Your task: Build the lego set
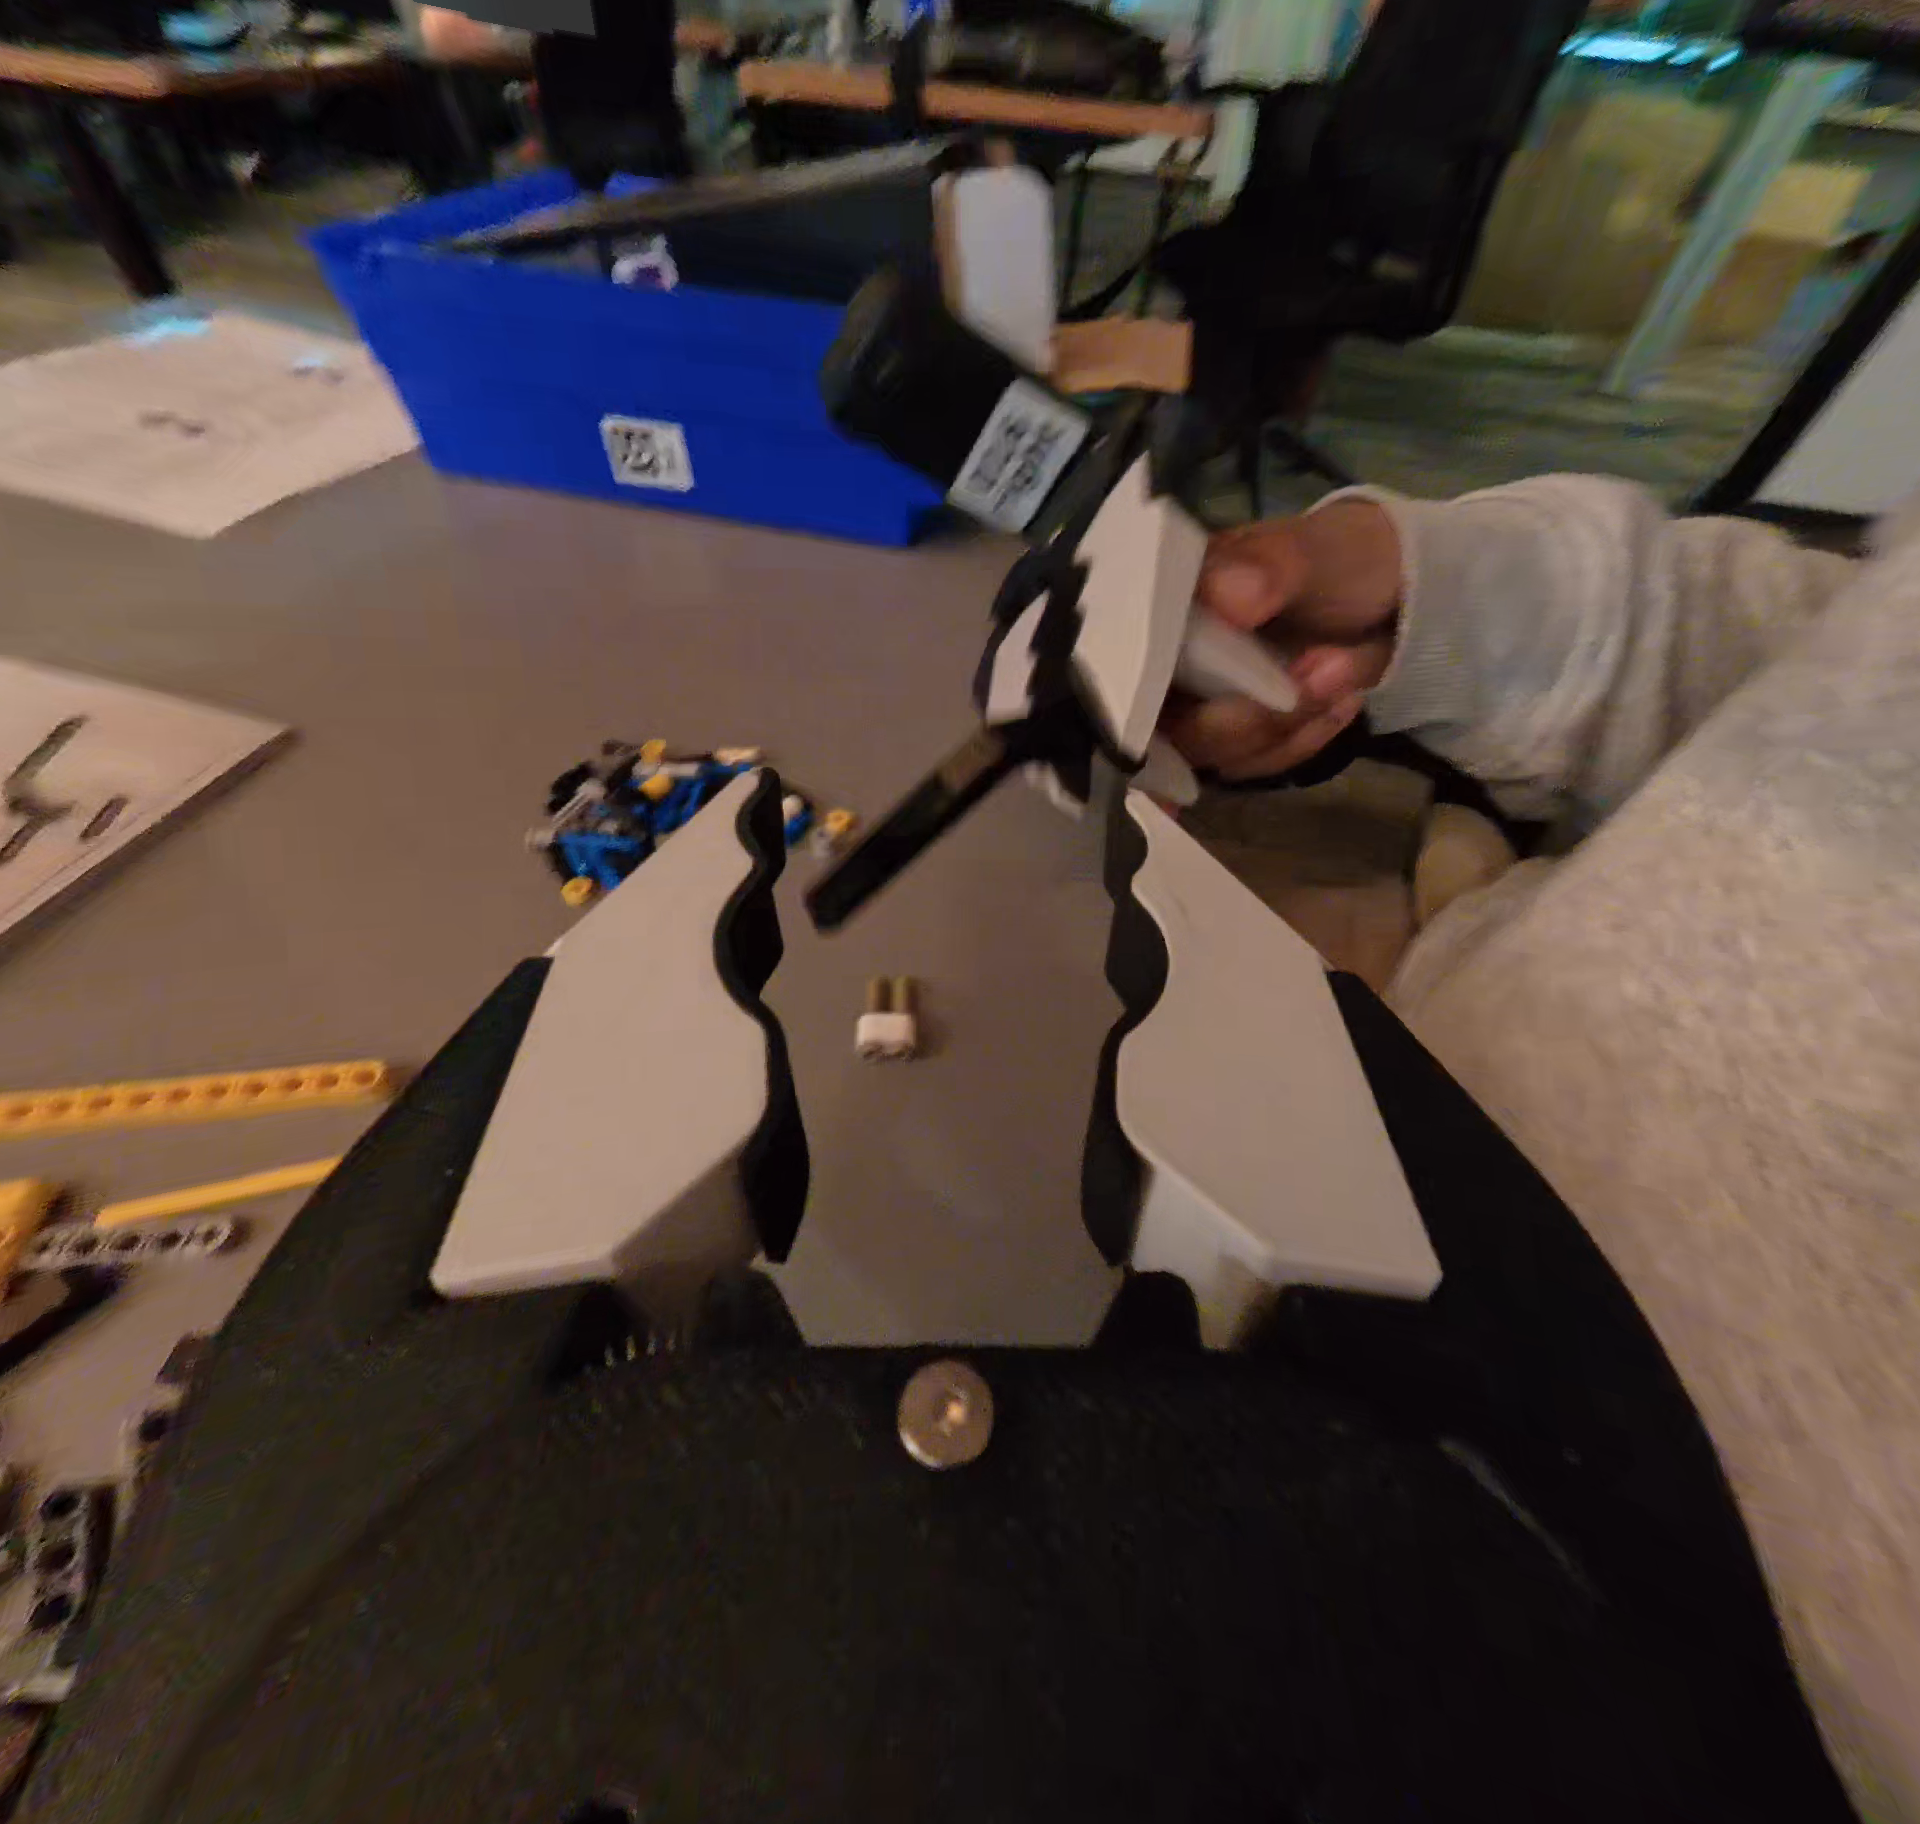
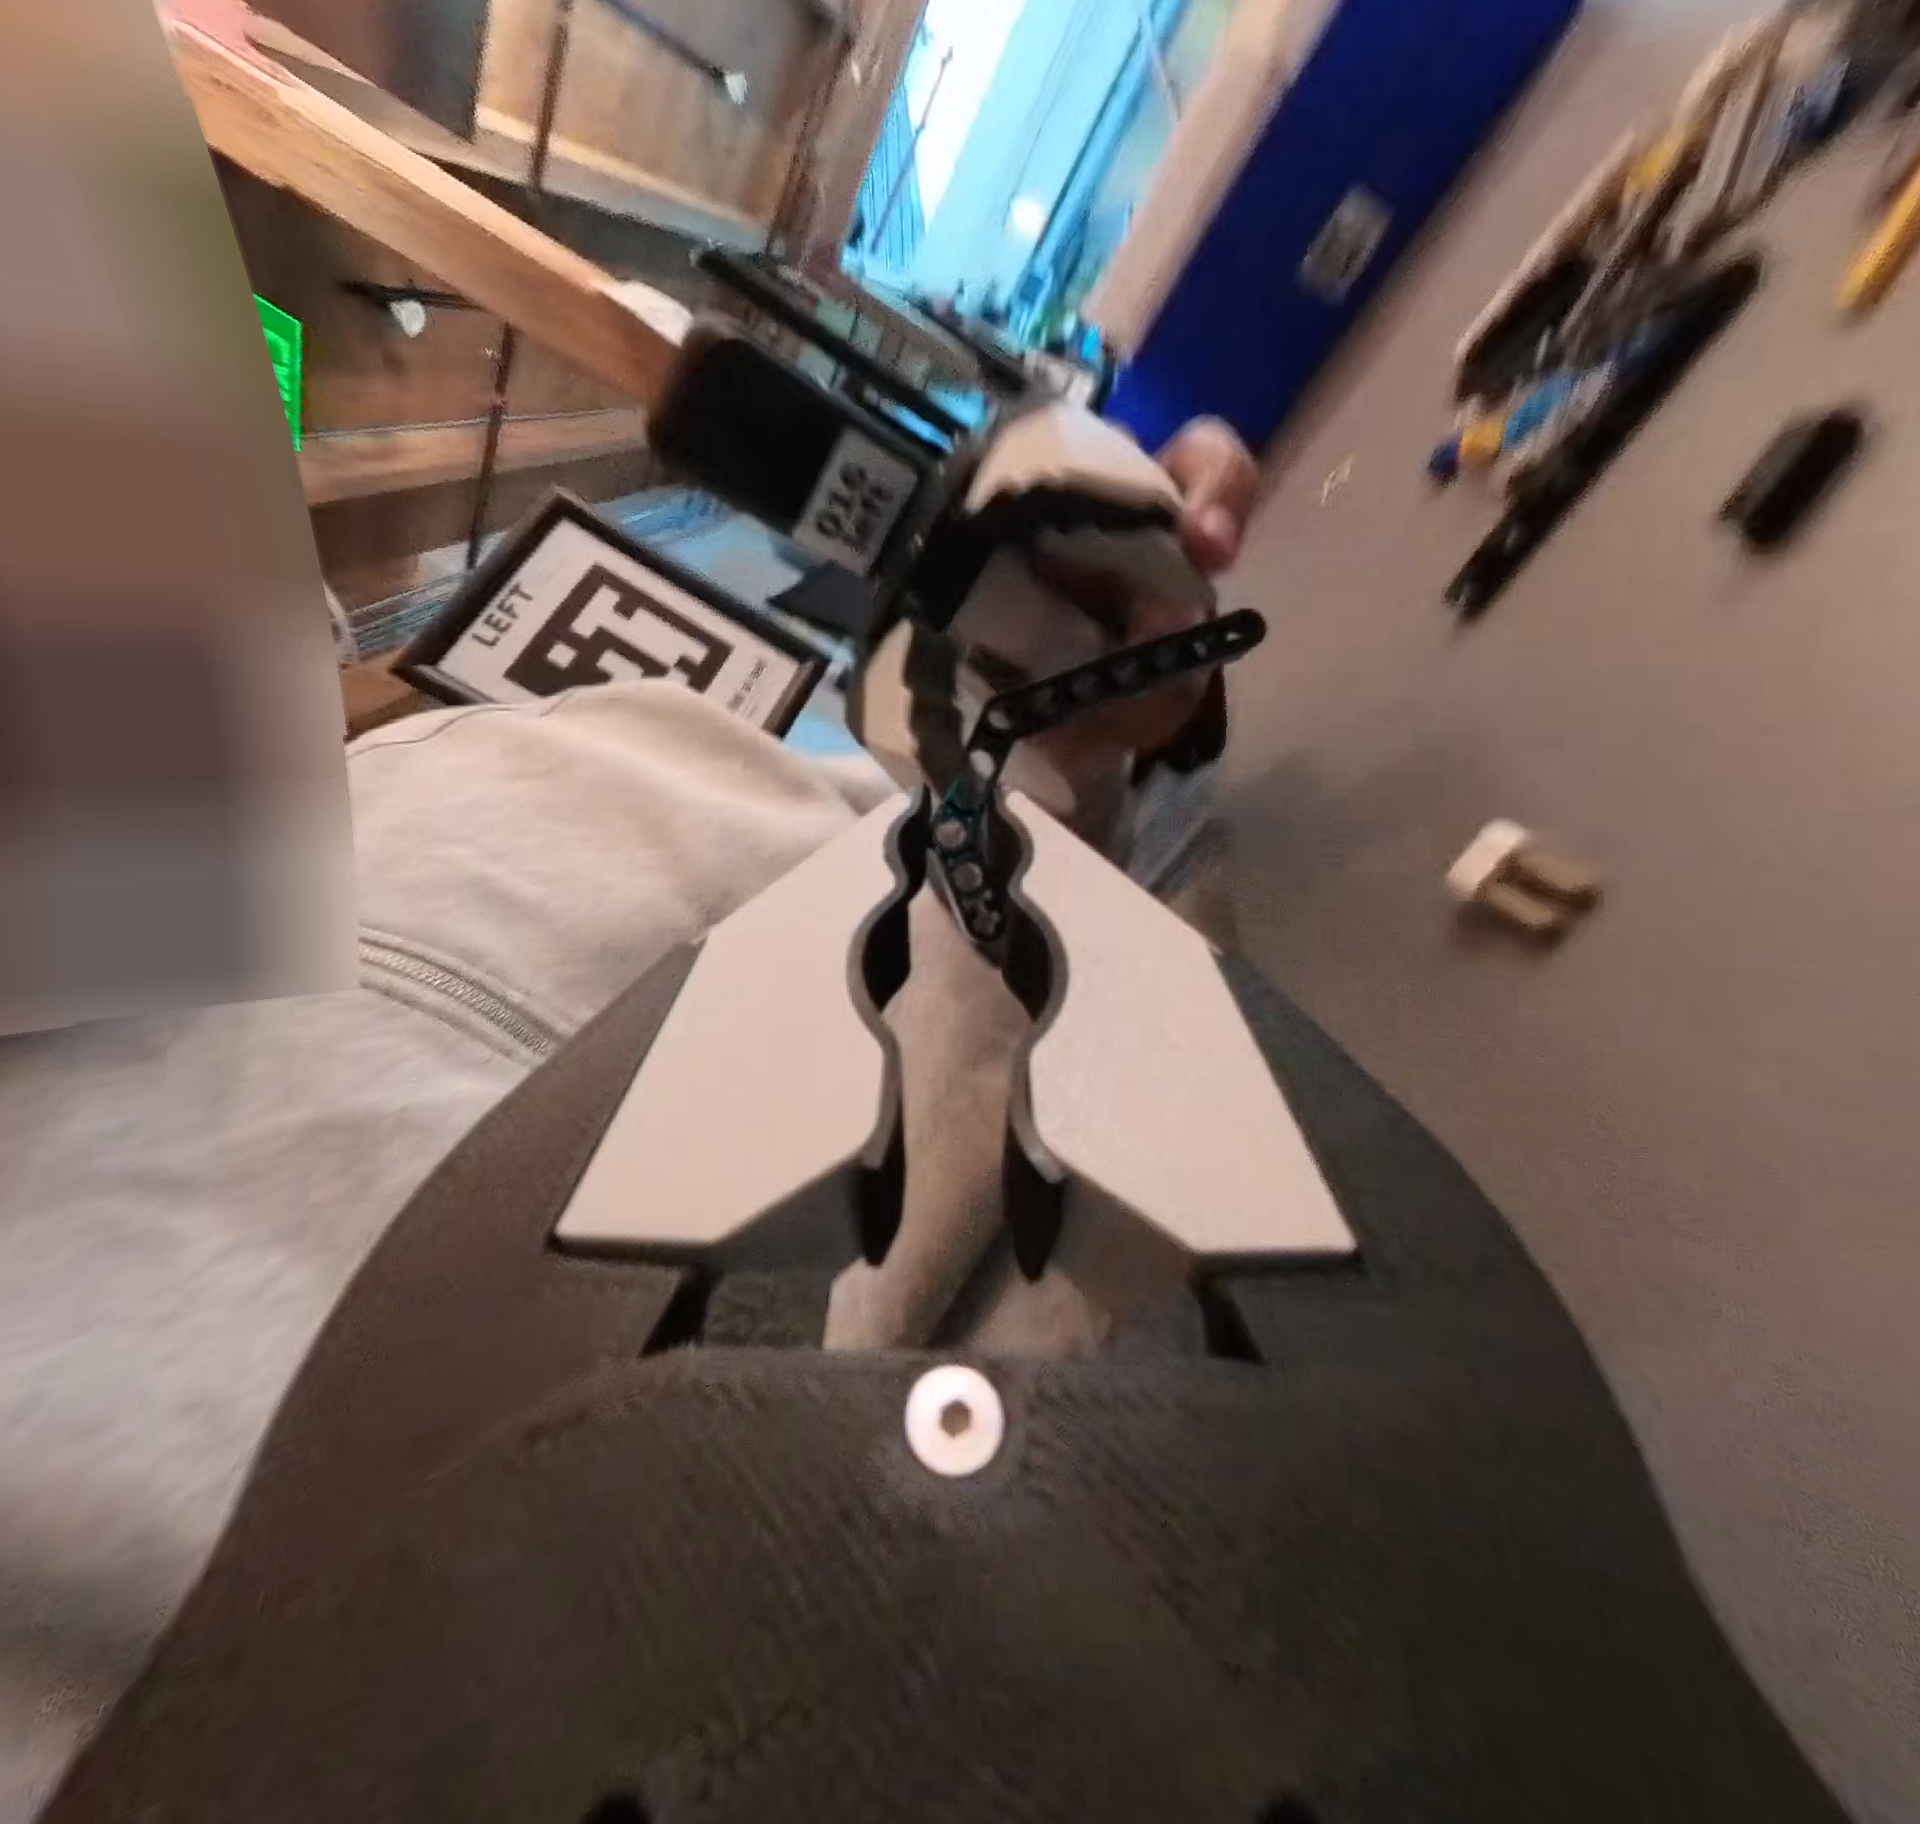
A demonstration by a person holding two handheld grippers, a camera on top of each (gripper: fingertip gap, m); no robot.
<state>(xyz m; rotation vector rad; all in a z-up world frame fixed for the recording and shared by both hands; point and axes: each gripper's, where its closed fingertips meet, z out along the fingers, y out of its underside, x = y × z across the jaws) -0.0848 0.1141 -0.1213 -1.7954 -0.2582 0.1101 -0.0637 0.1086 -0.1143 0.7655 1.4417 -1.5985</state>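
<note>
Left wrist view: grey table (image 1: 582, 631) carries a blue bin (image 1: 582, 361) at the back, instruction sheets (image 1: 156, 424) far left, a yellow beam (image 1: 197, 1097) at the left edge, and a blue-yellow parts pile (image 1: 644, 813) just past the left fingertip. A small white connector (image 1: 886, 1019) lies on the table, seen between the fingers. Left gripper (image 1: 940, 798) is wide open, gripping nothing. Right gripper (image 2: 961, 808), in a sleeved hand (image 1: 1299, 631), is clamped nearly closed on a black angled beam (image 2: 1122, 678), held in the air above the table, close ahead of the left gripper's tips.
</note>
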